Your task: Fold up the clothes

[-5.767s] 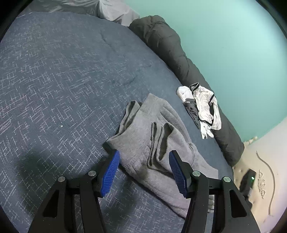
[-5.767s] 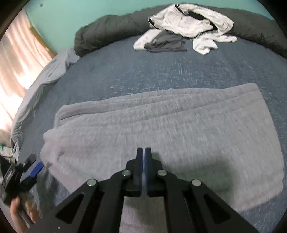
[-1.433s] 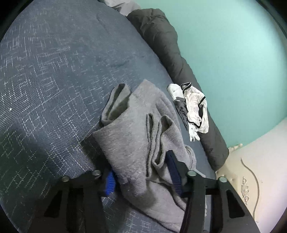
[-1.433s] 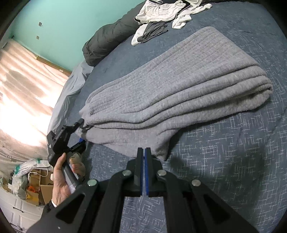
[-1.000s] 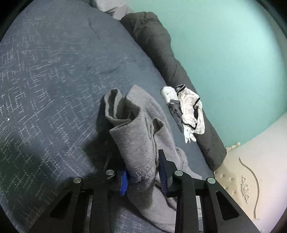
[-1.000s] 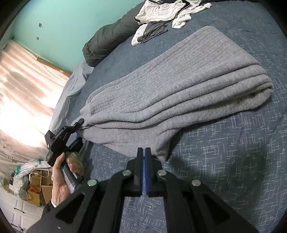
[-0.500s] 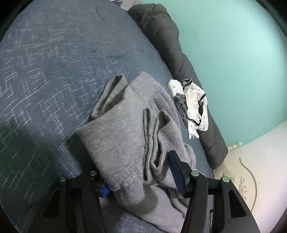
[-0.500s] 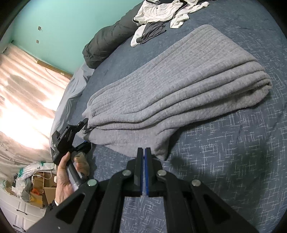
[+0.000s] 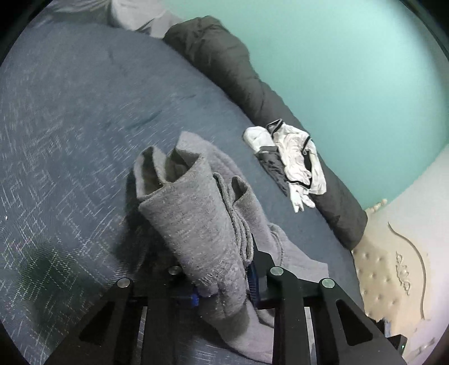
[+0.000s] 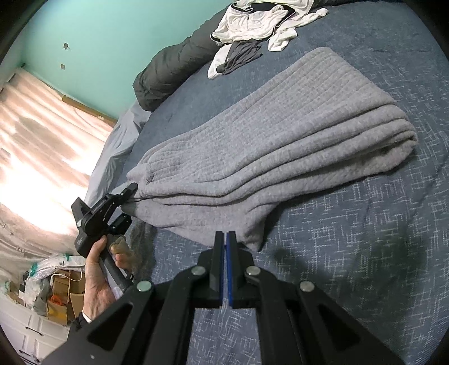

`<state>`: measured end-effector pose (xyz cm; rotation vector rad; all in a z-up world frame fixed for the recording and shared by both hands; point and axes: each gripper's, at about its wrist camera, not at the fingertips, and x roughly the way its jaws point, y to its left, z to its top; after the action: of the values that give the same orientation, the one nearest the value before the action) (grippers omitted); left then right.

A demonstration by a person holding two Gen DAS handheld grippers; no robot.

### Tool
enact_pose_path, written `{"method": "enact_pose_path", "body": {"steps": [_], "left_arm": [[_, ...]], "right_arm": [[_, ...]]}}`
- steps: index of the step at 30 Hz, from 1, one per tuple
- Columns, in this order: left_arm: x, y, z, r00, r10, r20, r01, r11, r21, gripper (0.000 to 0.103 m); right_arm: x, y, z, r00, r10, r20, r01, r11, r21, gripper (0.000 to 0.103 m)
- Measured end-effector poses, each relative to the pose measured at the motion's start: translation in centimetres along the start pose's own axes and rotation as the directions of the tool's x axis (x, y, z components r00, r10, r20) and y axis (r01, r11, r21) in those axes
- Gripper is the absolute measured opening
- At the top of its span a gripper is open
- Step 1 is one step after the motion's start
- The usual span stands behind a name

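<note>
**Left claw re-clamped on the layered end of the grey garment**

Half a second ago the left gripper point(image 9: 223, 283) stood wide around the stacked edges of the grey garment point(image 10: 280, 134); its jaws have just been closing, and the bundled layers are now pinched between the blue pads, with the gathered end raised off the bedspread point(image 9: 70, 112) and standing up in front of the lens. A regrip appears to have been made, so that all layers are caught together; the next fold of the long piece can probably be carried from this end.

The right gripper point(image 10: 225, 247) is clenched on nothing, its pads pressed together just near the closest corner of the garment, which it does not hold. Its pose is unchanged from a second ago.

The garment lies lengthwise across the middle of the bed, folded into several layers, its left end held, its right end resting flat. A heap of white and dark clothes point(image 10: 252, 25) is left unfolded at the far side, against a dark rolled duvet point(image 10: 174, 73).

A small white marking is seen on the left gripper's body in the right wrist view, but it cannot be read.
</note>
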<state>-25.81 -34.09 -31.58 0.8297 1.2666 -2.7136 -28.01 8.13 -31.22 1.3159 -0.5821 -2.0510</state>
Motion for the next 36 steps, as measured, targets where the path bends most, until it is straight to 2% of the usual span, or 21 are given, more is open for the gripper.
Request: {"method": "enact_pose_path", "body": {"steps": [11, 19, 23, 28, 32, 34, 36], "left_arm": [[-1.1, -5.8, 0.0, 0.999, -0.026, 0.02, 0.023, 0.991, 0.132, 0.025], [0.6, -13.8, -0.6, 0.998, -0.06, -0.006, 0.06, 0.972, 0.229, 0.025], [2.6, -19.0, -2.1, 0.997, -0.063, -0.038, 0.071, 0.952, 0.297, 0.024], [7.5, -25.5, -6.9, 0.992, 0.005, -0.124, 0.052, 0.891, 0.452, 0.024], [13.0, -28.0, -13.5, 0.963, 0.161, -0.217, -0.002, 0.806, 0.591, 0.024], [14.8, -28.3, -16.4, 0.947, 0.204, -0.247, -0.003, 0.777, 0.629, 0.024], [15.6, -28.5, -18.2, 0.943, 0.23, -0.24, -0.017, 0.754, 0.656, 0.024]], "right_arm": [[-4.2, -3.0, -0.5, 0.999, 0.001, 0.052, -0.002, 1.0, 0.029, 0.001], [-7.7, -6.7, -1.0, 0.994, 0.012, 0.105, -0.022, 0.995, 0.097, 0.001], [-9.6, -8.6, -1.5, 0.99, 0.022, 0.137, -0.04, 0.991, 0.131, 0.001], [-12.3, -11.5, -2.1, 0.983, 0.025, 0.18, -0.058, 0.981, 0.185, 0.001], [-14.2, -13.1, -2.5, 0.977, 0.03, 0.213, -0.076, 0.974, 0.212, 0.001], [-14.9, -13.6, -2.7, 0.975, 0.029, 0.222, -0.078, 0.973, 0.216, 0.001], [-15.5, -14.1, -2.9, 0.972, 0.032, 0.231, -0.084, 0.971, 0.222, 0.001]]}}
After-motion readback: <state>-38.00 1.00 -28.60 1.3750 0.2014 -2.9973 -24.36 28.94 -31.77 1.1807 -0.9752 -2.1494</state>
